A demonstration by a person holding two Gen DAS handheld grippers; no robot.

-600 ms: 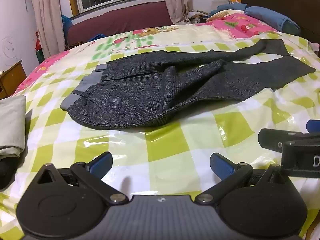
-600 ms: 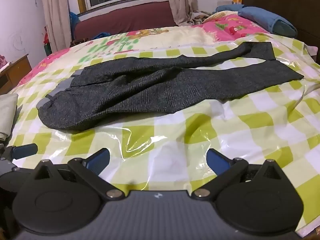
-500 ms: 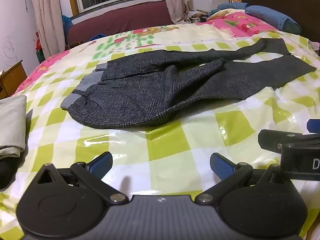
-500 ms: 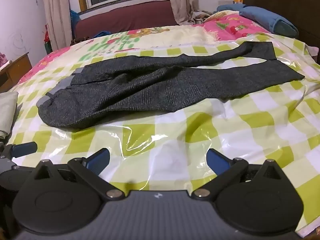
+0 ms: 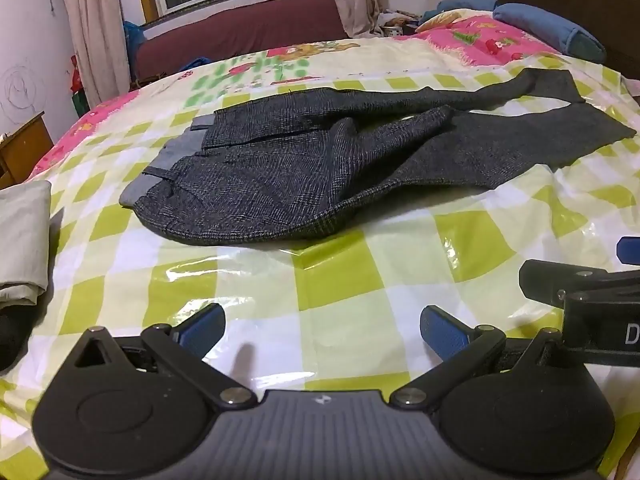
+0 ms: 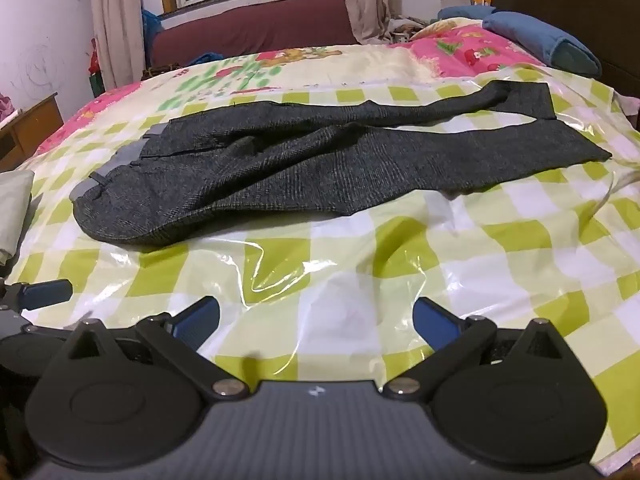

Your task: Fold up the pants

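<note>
Dark grey checked pants (image 5: 320,160) lie spread on the bed, waistband to the left, legs running right; they also show in the right wrist view (image 6: 320,168). The upper leg is twisted and narrow, the lower leg lies flat. My left gripper (image 5: 322,328) is open and empty, low over the plastic sheet in front of the pants' seat. My right gripper (image 6: 316,320) is open and empty, just right of the left one; part of it shows in the left wrist view (image 5: 580,292). Neither touches the pants.
The bed carries a green-and-white checked cloth under clear plastic (image 6: 360,272). A folded beige garment (image 5: 22,240) lies at the left edge. Blue pillows (image 6: 540,40) and a dark headboard stand far right. A maroon sofa (image 5: 240,32) stands under the window.
Both grippers have edged slightly forward toward the pants; both stay open. The pants have not moved.
</note>
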